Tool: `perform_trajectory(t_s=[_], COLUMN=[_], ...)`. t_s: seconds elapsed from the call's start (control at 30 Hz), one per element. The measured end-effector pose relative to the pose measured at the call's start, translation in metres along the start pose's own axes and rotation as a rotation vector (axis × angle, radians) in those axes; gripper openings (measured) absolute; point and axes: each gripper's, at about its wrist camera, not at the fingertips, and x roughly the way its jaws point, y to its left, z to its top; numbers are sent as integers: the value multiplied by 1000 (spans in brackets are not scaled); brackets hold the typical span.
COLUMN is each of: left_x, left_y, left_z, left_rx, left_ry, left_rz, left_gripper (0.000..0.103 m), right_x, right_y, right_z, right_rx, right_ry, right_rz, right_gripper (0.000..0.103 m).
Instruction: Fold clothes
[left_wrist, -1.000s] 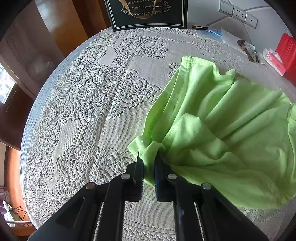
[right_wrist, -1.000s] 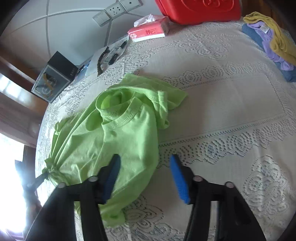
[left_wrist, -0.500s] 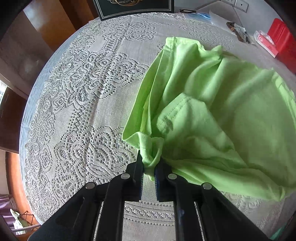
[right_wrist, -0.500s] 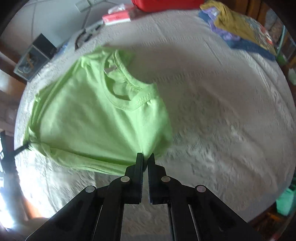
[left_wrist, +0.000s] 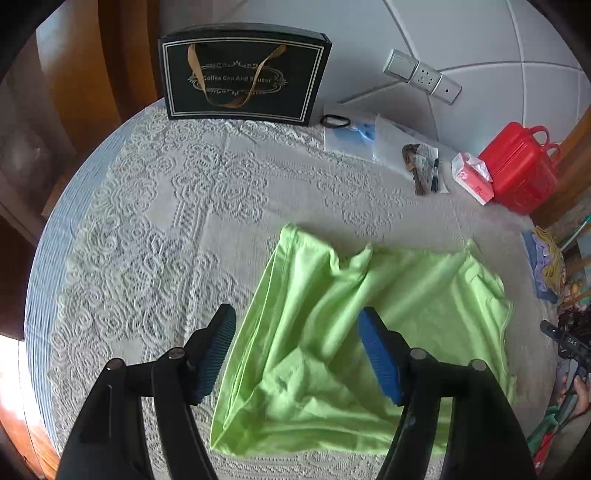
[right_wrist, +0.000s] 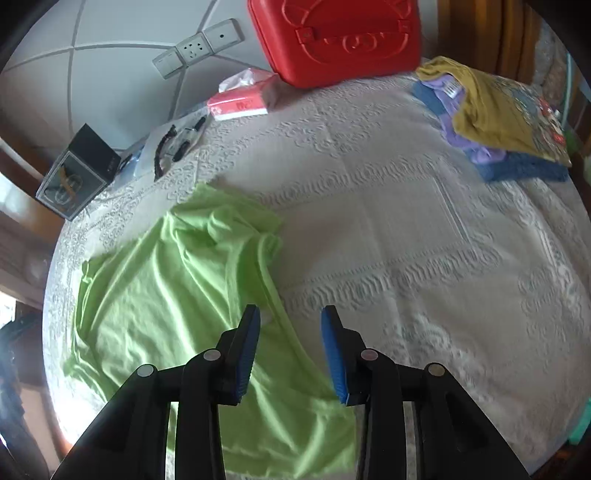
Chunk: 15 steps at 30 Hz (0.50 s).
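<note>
A lime green T-shirt (left_wrist: 332, 332) lies spread and wrinkled on the white lace tablecloth (left_wrist: 155, 229). My left gripper (left_wrist: 297, 325) hangs above the shirt's near left part, its jaws opening wide, with nothing pinched between the blue pads. In the right wrist view the same T-shirt (right_wrist: 177, 306) lies at the lower left. My right gripper (right_wrist: 290, 321) hovers over the shirt's right edge with its jaws opening, and the pads touch no cloth.
A black gift bag (left_wrist: 243, 74) stands at the table's far edge. Beside it lie papers with small items (left_wrist: 413, 162), a pink tissue pack (left_wrist: 472, 177) and a red case (left_wrist: 521, 170). A stack of folded clothes (right_wrist: 495, 118) sits at the far right.
Both grippers let go of the green shirt, opened and rose away from the table. The shirt, stretched between them half a second ago, now lies loose on the cloth.
</note>
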Motion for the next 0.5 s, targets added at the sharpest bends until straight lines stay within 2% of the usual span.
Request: perform_trajectory(t_s=[0.07,0.17,0.3,0.37,0.4,0.43,0.5], left_x=[30,90,144,161,163,166,171], left_y=[-3,-6,-8,-7,-9,-11,-14], left_z=[25,46,51,50,49,48,45], left_rx=[13,42,61,46,59,72,98], left_ry=[37,126,199,231,232,232,233], left_rz=[0,56,110,99,104,108,118], left_gripper=[68,68,68,68,68,68,54], right_x=[17,53,93,111,120,129,145], right_y=[8,23,55,67,73,78,89], right_z=[24,58,95,107,114,119,124], right_rx=[-9,-12,-83,-121,-139,-156,-194], right_ry=[14,65,105,116,120,127,139], right_rz=[36,69,58,45,36,27,4], right_gripper=[35,35,35,37,45,57,66])
